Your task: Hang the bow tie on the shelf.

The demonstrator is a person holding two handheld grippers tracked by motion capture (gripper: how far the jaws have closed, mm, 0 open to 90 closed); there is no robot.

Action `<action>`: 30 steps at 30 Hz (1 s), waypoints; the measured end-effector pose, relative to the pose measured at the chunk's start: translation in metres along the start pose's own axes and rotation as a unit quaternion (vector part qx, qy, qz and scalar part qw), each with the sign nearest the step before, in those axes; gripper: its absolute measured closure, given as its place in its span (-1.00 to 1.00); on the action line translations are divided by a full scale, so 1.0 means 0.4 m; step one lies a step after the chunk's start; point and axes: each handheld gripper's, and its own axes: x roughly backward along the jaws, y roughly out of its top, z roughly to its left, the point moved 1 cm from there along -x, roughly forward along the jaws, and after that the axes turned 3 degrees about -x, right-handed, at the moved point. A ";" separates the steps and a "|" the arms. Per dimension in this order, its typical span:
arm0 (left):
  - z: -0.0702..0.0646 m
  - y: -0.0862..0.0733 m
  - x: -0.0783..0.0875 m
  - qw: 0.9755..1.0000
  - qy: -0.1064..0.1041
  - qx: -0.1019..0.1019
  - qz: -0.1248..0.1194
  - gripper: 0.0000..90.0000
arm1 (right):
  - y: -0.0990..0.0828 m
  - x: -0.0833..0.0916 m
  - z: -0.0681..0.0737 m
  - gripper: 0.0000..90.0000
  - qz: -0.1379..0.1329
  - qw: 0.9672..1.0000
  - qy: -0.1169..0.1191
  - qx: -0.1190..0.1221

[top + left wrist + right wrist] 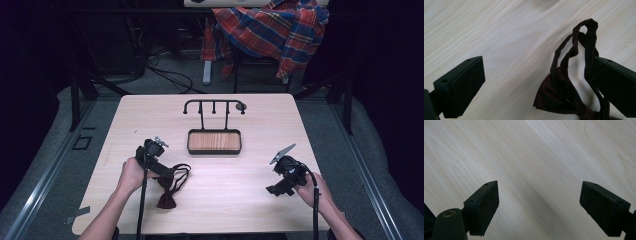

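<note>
A dark maroon bow tie with a looped strap lies on the pale wooden table, left of centre. My left gripper points down at it with jaws wide apart. In the left gripper view the bow tie and its strap lie between the jaws, close to the right-hand one. My right gripper hovers low over bare wood at the table's right, open. The right gripper view has nothing but wood grain between its fingers.
A small black stand with a hook rail rising over a wooden tray base sits at the table's middle back. Behind the table a plaid shirt hangs over a chair. Cables run on the floor beyond.
</note>
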 end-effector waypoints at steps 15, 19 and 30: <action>-0.044 0.050 -0.046 0.997 -0.008 -0.068 0.019 -0.43 | -0.005 -0.004 -0.011 -0.65 -0.001 1.000 0.012 -0.018; -0.057 0.057 -0.051 0.996 -0.011 -0.087 0.019 -0.09 | -0.005 -0.005 -0.011 -0.65 -0.003 1.000 0.013 -0.021; -0.078 0.071 -0.070 0.993 -0.015 -0.114 0.030 0.28 | -0.005 -0.009 -0.013 -0.65 0.009 1.000 0.016 -0.019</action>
